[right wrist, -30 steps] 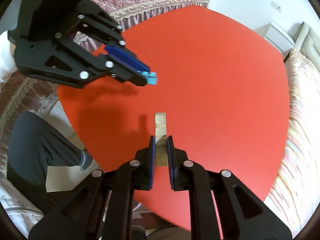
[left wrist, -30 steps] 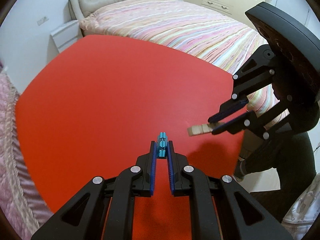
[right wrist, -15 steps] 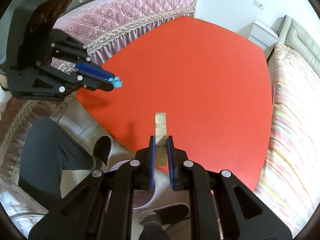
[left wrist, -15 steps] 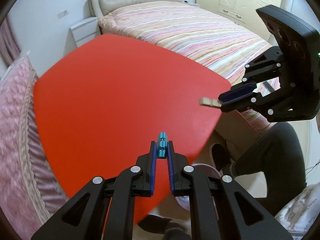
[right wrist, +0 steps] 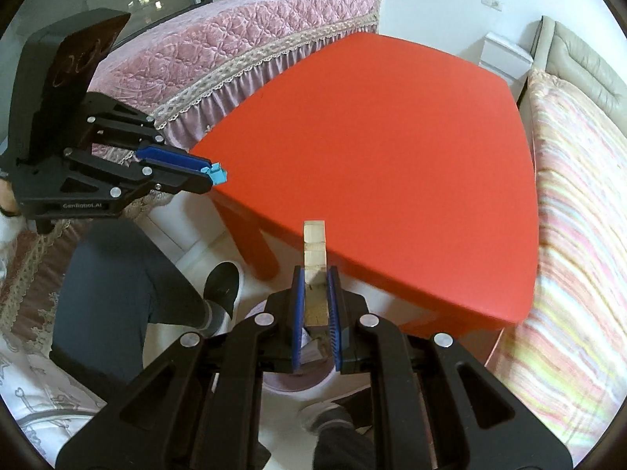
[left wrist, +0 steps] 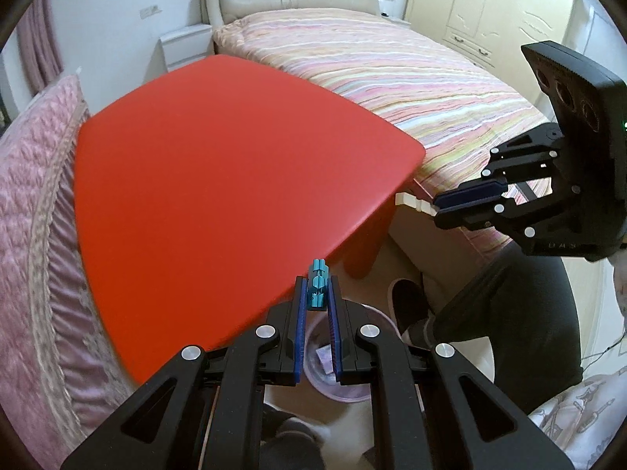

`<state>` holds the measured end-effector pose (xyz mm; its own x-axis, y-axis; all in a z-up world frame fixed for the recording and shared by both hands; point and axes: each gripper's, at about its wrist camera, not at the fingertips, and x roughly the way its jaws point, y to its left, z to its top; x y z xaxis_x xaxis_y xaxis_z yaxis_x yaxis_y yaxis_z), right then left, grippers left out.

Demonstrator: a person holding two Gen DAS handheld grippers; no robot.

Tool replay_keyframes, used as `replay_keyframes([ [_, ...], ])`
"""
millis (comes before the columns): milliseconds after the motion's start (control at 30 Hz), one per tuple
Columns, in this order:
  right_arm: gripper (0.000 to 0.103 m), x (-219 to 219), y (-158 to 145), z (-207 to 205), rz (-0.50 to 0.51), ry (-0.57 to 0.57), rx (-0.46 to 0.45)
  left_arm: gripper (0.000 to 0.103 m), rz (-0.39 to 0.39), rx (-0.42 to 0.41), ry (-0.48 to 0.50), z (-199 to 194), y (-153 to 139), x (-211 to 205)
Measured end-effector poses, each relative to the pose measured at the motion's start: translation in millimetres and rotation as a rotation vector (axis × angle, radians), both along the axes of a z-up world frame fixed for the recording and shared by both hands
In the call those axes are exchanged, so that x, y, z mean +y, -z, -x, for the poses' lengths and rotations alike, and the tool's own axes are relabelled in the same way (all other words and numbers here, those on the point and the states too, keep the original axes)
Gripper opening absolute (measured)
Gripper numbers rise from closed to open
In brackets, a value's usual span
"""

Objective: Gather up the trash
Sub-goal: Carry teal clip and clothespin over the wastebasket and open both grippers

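Left gripper (left wrist: 318, 305) fingers clamped on blue clip (left wrist: 316, 285), light, rigid | right gripper (right wrist: 316, 293) clamped on wooden block (right wrist: 314, 248), stiff, mid-length hold | both above bin (left wrist: 345, 387) beside counter (left wrist: 219, 164)

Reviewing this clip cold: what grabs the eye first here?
The big red table fills both views, between a striped bed and a pink quilted one. The left gripper pinches a small blue piece; the right gripper clamps a pale wooden block, both above a bin on the floor.
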<state>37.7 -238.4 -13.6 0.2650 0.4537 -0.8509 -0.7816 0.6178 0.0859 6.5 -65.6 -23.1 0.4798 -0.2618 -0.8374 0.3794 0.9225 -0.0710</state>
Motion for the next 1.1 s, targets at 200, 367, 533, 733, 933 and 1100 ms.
replay_keyframes([
  [200,0.011,-2.1,16.6,22.4,-0.001,0.020,0.025,0.011,0.016,0.024,-0.021,19.2,23.6,-4.2],
  [367,0.011,-7.1,31.6,35.9,0.003,0.036,0.057,0.011,0.045,0.047,-0.041,30.4,40.3,-5.3],
  [533,0.011,-12.1,40.3,43.5,0.004,0.049,0.074,0.011,0.058,0.059,-0.044,35.3,49.2,-8.2],
  [733,0.011,-15.3,42.1,46.3,0.002,0.055,0.080,0.011,0.058,0.068,-0.039,36.6,54.1,-12.7],
  [933,0.011,-17.0,43.2,45.5,-0.011,0.054,0.095,0.011,0.059,0.067,-0.031,35.7,53.0,-15.5],
  [1100,0.012,-17.2,47.5,47.1,-0.014,0.036,0.113,0.016,0.064,0.066,-0.027,40.4,52.2,-14.7],
])
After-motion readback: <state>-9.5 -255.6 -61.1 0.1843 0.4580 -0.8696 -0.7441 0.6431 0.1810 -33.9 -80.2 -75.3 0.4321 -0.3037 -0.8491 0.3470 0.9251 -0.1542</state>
